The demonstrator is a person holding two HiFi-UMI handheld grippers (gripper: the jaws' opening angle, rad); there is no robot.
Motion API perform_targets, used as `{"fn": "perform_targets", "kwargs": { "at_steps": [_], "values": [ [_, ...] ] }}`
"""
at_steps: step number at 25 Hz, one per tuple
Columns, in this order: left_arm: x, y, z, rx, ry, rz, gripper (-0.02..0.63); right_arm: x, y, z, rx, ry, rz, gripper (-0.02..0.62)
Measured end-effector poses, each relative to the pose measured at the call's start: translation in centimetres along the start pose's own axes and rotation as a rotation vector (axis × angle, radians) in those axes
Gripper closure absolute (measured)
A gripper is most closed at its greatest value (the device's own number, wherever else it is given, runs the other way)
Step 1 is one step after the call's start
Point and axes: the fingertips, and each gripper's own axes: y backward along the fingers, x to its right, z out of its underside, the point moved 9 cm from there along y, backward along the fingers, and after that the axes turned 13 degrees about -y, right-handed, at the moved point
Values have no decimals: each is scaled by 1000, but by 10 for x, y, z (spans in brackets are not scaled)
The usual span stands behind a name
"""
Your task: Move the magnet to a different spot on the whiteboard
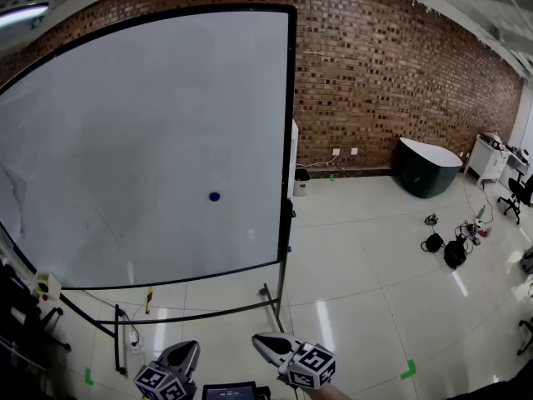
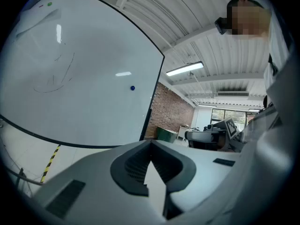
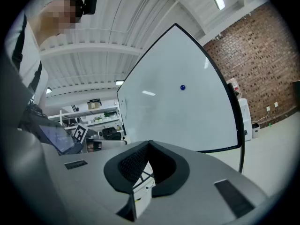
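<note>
Presently, one whiteboard (image 1: 150, 140) stands on a black metal stand on a glossy, pale tiled floor (image 1: 366, 290). Its surface is smooth and white, bounded by a thin black frame, and faint grey marker traces show on it. One magnet (image 1: 215, 197), small, round and blue, sits on the board's lower right part, clear of the frame and of both tools.

Two tongs are counted. The left tongs (image 1: 187, 350) and the right tongs (image 1: 266, 342) hang low at the near edge of the head view, well apart from the board. Each is grey moulded plastic and carries one cube with square black-and-white markers. The left gripper view shows its jaws clenched, tips meeting, with nothing between the ribbed dark pads. The right gripper view shows the same: jaws clenched and nothing held.

Behind the board runs a rough red-brown brick wall (image 1: 400, 82). One dark, rounded tub (image 1: 427, 169) stands at its foot, and one black office chair (image 1: 518, 194) stands at the far right.

Only the head view shows the floor clutter of dark bags (image 1: 455, 252) and the green tape marks. Only the gripper views show the white ribbed ceiling (image 2: 154, 13) and the person standing behind the tools. The left gripper view alone shows a lit strip lamp (image 2: 185, 69); the right gripper view alone shows stocked shelving (image 3: 93, 111) beside the board.
</note>
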Motion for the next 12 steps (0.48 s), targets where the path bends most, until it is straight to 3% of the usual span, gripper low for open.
{"fn": "perform_targets", "kwargs": {
  "at_steps": [12],
  "values": [
    [-88,13,-1,4,-17,79,572,-20,-77,-6,22,46,78,565]
  ]
}}
